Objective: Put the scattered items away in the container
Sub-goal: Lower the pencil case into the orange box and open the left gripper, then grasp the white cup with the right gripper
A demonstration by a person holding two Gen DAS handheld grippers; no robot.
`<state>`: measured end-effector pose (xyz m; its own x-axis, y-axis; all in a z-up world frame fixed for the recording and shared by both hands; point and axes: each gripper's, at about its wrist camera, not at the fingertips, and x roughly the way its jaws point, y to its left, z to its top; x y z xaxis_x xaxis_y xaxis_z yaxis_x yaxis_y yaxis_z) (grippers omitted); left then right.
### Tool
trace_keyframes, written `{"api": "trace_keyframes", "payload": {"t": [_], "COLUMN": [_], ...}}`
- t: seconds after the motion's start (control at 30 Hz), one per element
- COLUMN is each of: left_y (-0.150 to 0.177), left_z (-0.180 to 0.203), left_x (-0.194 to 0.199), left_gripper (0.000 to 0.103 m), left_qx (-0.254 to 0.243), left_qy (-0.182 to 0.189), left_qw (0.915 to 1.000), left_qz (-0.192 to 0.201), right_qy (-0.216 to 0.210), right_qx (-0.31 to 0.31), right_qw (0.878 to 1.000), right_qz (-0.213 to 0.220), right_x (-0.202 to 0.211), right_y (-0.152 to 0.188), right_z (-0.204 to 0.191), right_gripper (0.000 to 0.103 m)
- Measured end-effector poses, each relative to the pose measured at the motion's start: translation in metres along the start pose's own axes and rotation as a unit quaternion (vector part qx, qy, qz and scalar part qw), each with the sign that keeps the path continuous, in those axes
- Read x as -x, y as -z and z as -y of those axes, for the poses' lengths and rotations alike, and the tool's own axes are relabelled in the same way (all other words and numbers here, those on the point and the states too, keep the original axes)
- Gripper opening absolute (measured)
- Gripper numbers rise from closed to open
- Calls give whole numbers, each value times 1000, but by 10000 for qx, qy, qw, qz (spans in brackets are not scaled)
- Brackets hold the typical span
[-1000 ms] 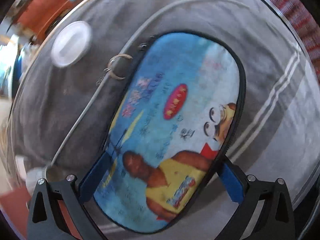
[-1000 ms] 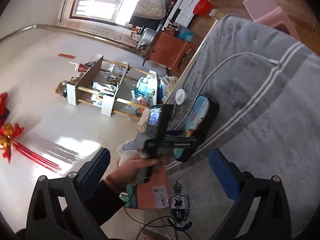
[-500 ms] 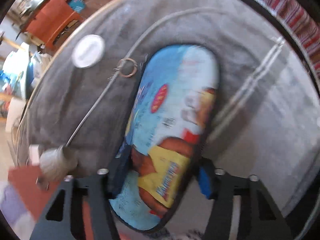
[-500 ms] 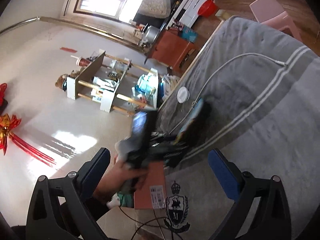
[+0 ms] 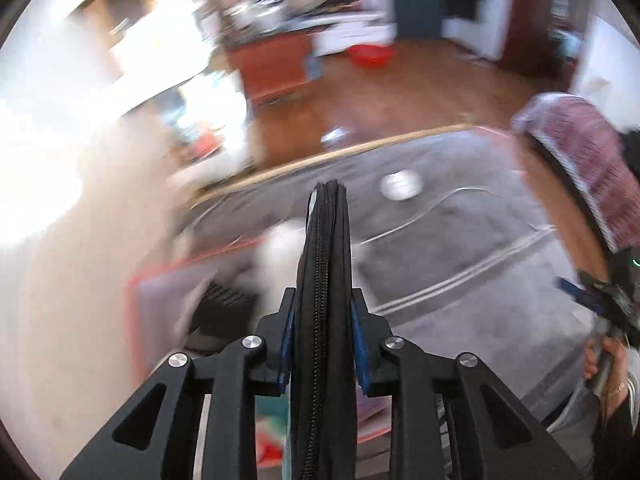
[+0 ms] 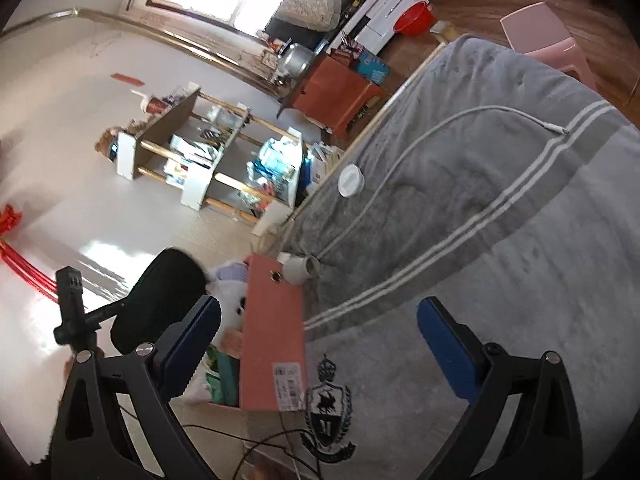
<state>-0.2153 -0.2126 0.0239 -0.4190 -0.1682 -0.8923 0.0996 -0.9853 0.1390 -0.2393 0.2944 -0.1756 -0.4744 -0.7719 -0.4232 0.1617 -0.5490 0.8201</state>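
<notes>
Grey striped blanket on the bed (image 6: 500,208) no longer carries the flat zippered pouch w/ black edge (image 5: 326,300): left gripper (image 5: 323,340), spread a sec ago, now pinches it edge-on, lifted clear beside the salmon cardboard box (image 6: 272,340). Right gripper (image 6: 320,344) spread, empty; white round lid (image 6: 350,180) and white cable (image 6: 420,152) remain on bed, i.e. pouch drop-in is next.

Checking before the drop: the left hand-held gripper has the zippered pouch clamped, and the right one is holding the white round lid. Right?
Not quite. The right hand-held gripper is open and empty; the right wrist view shows the white round lid lying on the grey blanket. The left hand-held gripper does clamp the zippered pouch.
</notes>
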Motion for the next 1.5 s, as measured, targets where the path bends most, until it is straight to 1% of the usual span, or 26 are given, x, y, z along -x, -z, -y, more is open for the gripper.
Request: {"api": "trace_keyframes", "payload": {"t": [0.07, 0.1, 0.17, 0.23, 0.3, 0.4, 0.47, 0.53, 0.6, 0.67, 0.7, 0.73, 0.77, 0.83, 0.93, 0.97, 1.03, 1.07, 1.1, 1.13, 1.17, 1.23, 1.27, 1.33, 1.43, 1.5], "left_y": [14, 19, 25, 30, 36, 53, 74, 91, 110, 127, 134, 144, 151, 154, 159, 159, 155, 152, 150, 148, 146, 145, 145, 147, 147, 146], "left_z": [-25, -35, -51, -62, -59, -41, -26, -19, -20, -26, -28, -33, -37, -45, -54, -54, -48, -43, -40, -36, -34, -35, -36, -34, -21, -7], "left_x": [-8, -4, 10, 27, 42, 42, 26, 5, -20, -47, -59, -74, -86, -105, -116, -118, -117, -118, -117, -117, -117, -113, -110, -108, -102, -95], "left_gripper": [28, 31, 47, 85, 90, 93, 97, 98, 98, 98, 98, 98, 98, 98, 98, 98, 98, 98, 98, 98, 98, 98, 98, 98, 98, 98], "left_qx": [-47, 61, 535, 1083, 1474, 1614, 1714, 1803, 1982, 2263, 2412, 2614, 2761, 3008, 3314, 3308, 3157, 3035, 2936, 2858, 2806, 2815, 2832, 2784, 2463, 2108], "left_qy": [-475, -404, 85, 425, 666, 1568, 2109, 2444, 2634, 2851, 2934, 3026, 3058, 2978, 3065, 3060, 2923, 2838, 2758, 2697, 2662, 2566, 2470, 2263, 1937, 1729], "left_qw": [9988, 9991, 9984, 9921, 9834, 9676, 9539, 9442, 9359, 9240, 9177, 9092, 9048, 9031, 8893, 8896, 8991, 9059, 9114, 9157, 9183, 9206, 9227, 9299, 9466, 9589], "left_qz": [-143, -101, 157, 479, 818, 1144, 1272, 1276, 1242, 1172, 1165, 1161, 1076, 729, 732, 744, 801, 825, 835, 841, 843, 858, 863, 813, 765, 783], "right_qy": [167, 306, 633, 822, 988, 1175, 890, 728, 802, 1071, 1127, 1155, 1177, 1156, 1026, 1042, 1247, 1309, 1329, 1311, 1344, 1291, 1316, 1403, 1505, 1378], "right_qx": [59, 120, 338, 553, 795, 1297, 1453, 1642, 2292, 3561, 4239, 4942, 5356, 5944, 6310, 6408, 6583, 6600, 6566, 6409, 6197, 5778, 5653, 5228, 4839, 4711], "right_qw": [9997, 9991, 9963, 9933, 9899, 9815, 9803, 9772, 9623, 9205, 8900, 8506, 8228, 7709, 7292, 7167, 6921, 6874, 6887, 6981, 7113, 7451, 7566, 7869, 8114, 8271], "right_qz": [-172, -266, -478, -596, -629, -778, -996, -1136, -1225, -1201, -1248, -1372, -1489, -1975, -2440, -2547, -2685, -2734, -2773, -2913, -3032, -3070, -3011, -2963, -2910, -2738], "right_x": [-6, -9, -17, -23, -29, -42, -56, -75, -102, -136, -155, -178, -197, -249, -310, -330, -371, -389, -398, -408, -411, -397, -383, -341, -278, -240], "right_y": [4, 7, 12, 17, 23, 35, 44, 47, 48, 50, 53, 58, 62, 66, 69, 70, 70, 69, 68, 65, 62, 56, 54, 48, 42, 35], "right_z": [-2, -3, -8, -13, -17, -29, -39, -51, -71, -99, -112, -123, -129, -137, -136, -135, -129, -126, -124, -121, -117, -113, -111, -107, -119, -161], "right_gripper": [103, 103, 103, 103, 103, 102, 102, 103, 103, 103, 103, 103, 103, 103, 101, 99, 97, 93, 75, 56, 52, 51, 50, 50, 50, 50]}}
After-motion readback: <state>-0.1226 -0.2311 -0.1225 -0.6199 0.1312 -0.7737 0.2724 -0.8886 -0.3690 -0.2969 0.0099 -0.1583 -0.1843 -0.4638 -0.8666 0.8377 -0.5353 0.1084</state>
